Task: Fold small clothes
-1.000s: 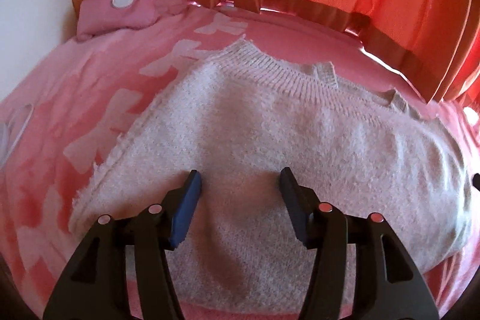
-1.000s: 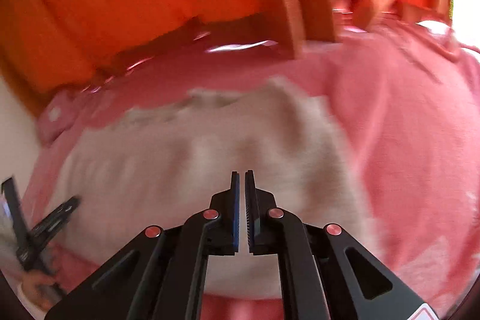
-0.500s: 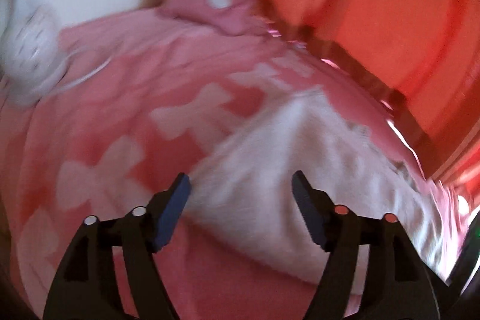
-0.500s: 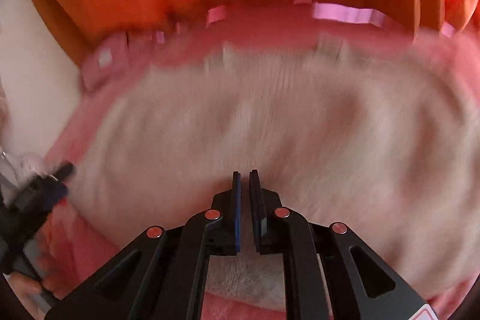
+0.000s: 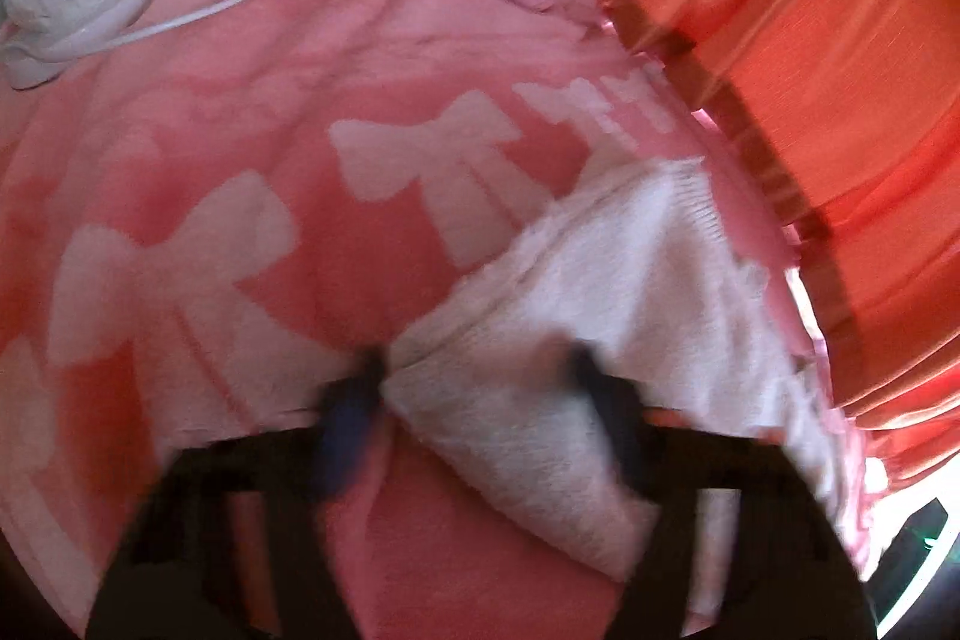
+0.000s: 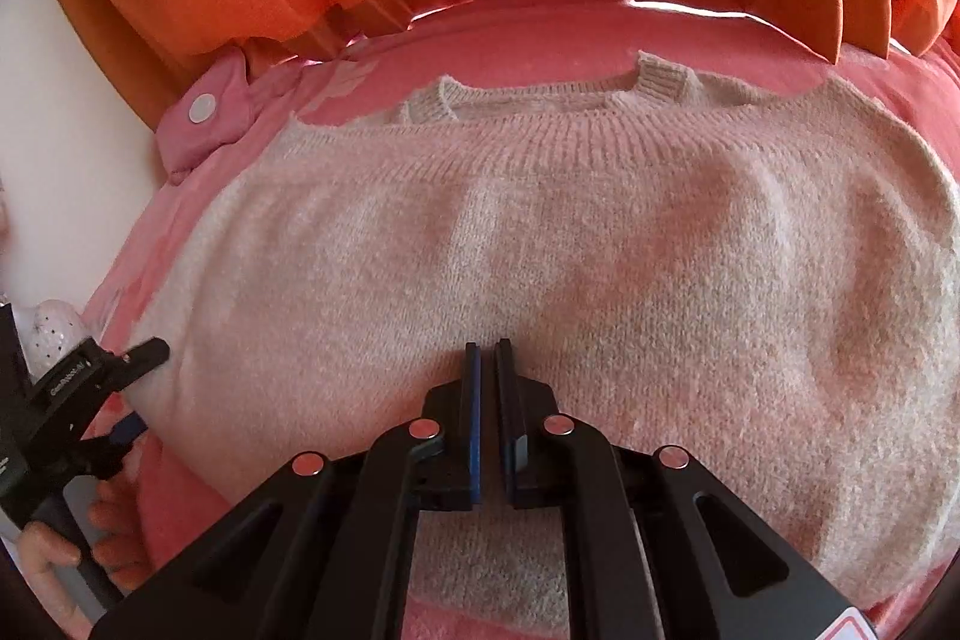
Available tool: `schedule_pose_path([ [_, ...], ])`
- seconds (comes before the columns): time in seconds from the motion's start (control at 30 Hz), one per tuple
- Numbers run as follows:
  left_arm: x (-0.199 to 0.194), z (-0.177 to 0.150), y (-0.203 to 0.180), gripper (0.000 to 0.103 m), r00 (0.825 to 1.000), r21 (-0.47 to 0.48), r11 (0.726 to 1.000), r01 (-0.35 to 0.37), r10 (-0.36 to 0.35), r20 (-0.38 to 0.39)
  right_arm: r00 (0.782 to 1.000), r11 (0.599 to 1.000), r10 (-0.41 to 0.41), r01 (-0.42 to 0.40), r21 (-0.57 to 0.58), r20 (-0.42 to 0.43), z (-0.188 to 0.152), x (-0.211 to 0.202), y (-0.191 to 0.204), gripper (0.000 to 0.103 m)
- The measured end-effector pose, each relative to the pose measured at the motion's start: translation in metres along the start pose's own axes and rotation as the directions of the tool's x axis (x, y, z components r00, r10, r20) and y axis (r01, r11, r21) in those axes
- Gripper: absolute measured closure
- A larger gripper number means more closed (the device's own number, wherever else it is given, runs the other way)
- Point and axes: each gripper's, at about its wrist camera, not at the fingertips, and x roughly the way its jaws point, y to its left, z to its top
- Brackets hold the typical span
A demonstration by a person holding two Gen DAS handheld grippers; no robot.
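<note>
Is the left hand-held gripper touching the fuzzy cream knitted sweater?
Cannot tell. The left wrist view blurs the left hand-held gripper at the fuzzy cream knitted sweater edge.

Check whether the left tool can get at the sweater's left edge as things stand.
Probably yes. The left tool is open with the sweater edge between its fingers, lying on the bow-print blanket, nothing in between. Motion blur hides whether they touch.

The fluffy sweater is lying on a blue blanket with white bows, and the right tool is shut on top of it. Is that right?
Not quite: the blanket is pink, not blue, as the left wrist view shows. The rest holds: it has white bows, the fluffy sweater lies on it, and the right tool is shut on top of the sweater, seen in the right wrist view.
</note>
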Motion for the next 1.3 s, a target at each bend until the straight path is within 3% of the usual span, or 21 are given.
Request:
schedule_pose_path([
  [0.07,-0.01,0.004,-0.008,0.085,0.999,0.005,0.999,0.041,-0.041,0.01,1.0,1.0,0.009,-0.009,0.011,-0.002,0.0,0.0,-0.003,0.095],
  [0.13,-0.028,0.008,-0.03,0.087,0.994,0.069,0.993,0.09,-0.094,0.05,1.0,0.999,0.022,-0.022,0.032,-0.004,0.001,0.0,-0.004,0.095],
  [0.23,-0.06,0.008,-0.082,0.089,0.969,0.177,0.958,0.224,-0.238,0.065,0.998,0.995,0.057,-0.058,0.086,0.006,0.005,-0.007,-0.014,0.095],
  [0.3,-0.08,-0.001,-0.127,0.09,0.944,0.271,0.914,0.301,-0.325,0.048,0.996,0.987,0.063,-0.072,0.143,0.065,0.008,-0.025,-0.029,0.093],
  [0.43,-0.094,-0.059,-0.233,0.09,0.881,0.466,0.764,0.446,-0.466,-0.078,0.978,0.96,0.058,-0.11,0.257,0.202,0.003,-0.077,-0.075,0.092],
  [0.5,-0.081,-0.099,-0.272,0.09,0.863,0.525,0.697,0.488,-0.476,-0.17,0.968,0.95,0.007,-0.085,0.302,0.251,-0.005,-0.104,-0.106,0.092],
  [0.57,-0.057,-0.135,-0.296,0.089,0.86,0.555,0.662,0.504,-0.446,-0.249,0.962,0.938,-0.053,-0.043,0.343,0.268,-0.016,-0.124,-0.133,0.089],
  [0.6,-0.036,-0.159,-0.306,0.089,0.86,0.571,0.644,0.509,-0.406,-0.308,0.959,0.933,-0.105,0.003,0.359,0.265,-0.024,-0.134,-0.148,0.087],
  [0.67,0.003,-0.2,-0.311,0.088,0.865,0.586,0.639,0.497,-0.316,-0.389,0.953,0.923,-0.165,0.058,0.381,0.256,-0.035,-0.145,-0.166,0.082],
  [0.73,0.017,-0.223,-0.304,0.086,0.885,0.628,0.628,0.46,-0.265,-0.383,0.957,0.916,-0.177,0.075,0.395,0.23,-0.047,-0.152,-0.18,0.082],
  [0.77,0.008,-0.228,-0.297,0.081,0.89,0.654,0.604,0.456,-0.296,-0.347,0.959,0.916,-0.174,0.073,0.395,0.226,-0.051,-0.154,-0.183,0.081],
  [0.8,-0.004,-0.228,-0.292,0.076,0.889,0.677,0.578,0.457,-0.323,-0.324,0.961,0.92,-0.157,0.059,0.388,0.227,-0.053,-0.158,-0.183,0.078],
  [0.87,-0.024,-0.219,-0.282,0.054,0.883,0.683,0.562,0.467,-0.336,-0.327,0.964,0.926,-0.115,0.016,0.378,0.24,-0.055,-0.162,-0.179,0.064],
  [0.9,-0.034,-0.21,-0.274,0.048,0.882,0.675,0.571,0.468,-0.347,-0.318,0.964,0.93,-0.07,-0.03,0.367,0.256,-0.054,-0.164,-0.176,0.052],
  [0.97,-0.047,-0.192,-0.259,0.027,0.901,0.687,0.589,0.426,-0.346,-0.262,0.962,0.931,0.004,-0.103,0.351,0.273,-0.046,-0.163,-0.165,0.037],
  [1.07,-0.055,-0.176,-0.232,0.018,0.942,0.762,0.569,0.311,-0.29,-0.169,0.964,0.928,0.073,-0.158,0.336,0.254,-0.034,-0.152,-0.151,0.023],
  [1.13,-0.039,-0.172,-0.216,0.018,0.97,0.803,0.553,0.223,-0.208,-0.126,0.977,0.93,0.085,-0.148,0.337,0.194,-0.026,-0.133,-0.141,0.022],
  [1.23,-0.006,-0.17,-0.195,0.019,0.988,0.819,0.553,0.15,-0.111,-0.106,0.994,0.93,0.051,-0.083,0.358,0.098,-0.019,-0.1,-0.13,0.022],
  [1.3,0.006,-0.17,-0.187,0.023,0.991,0.82,0.556,0.135,-0.086,-0.105,0.996,0.934,0.06,-0.082,0.347,0.073,-0.015,-0.085,-0.121,0.024],
])
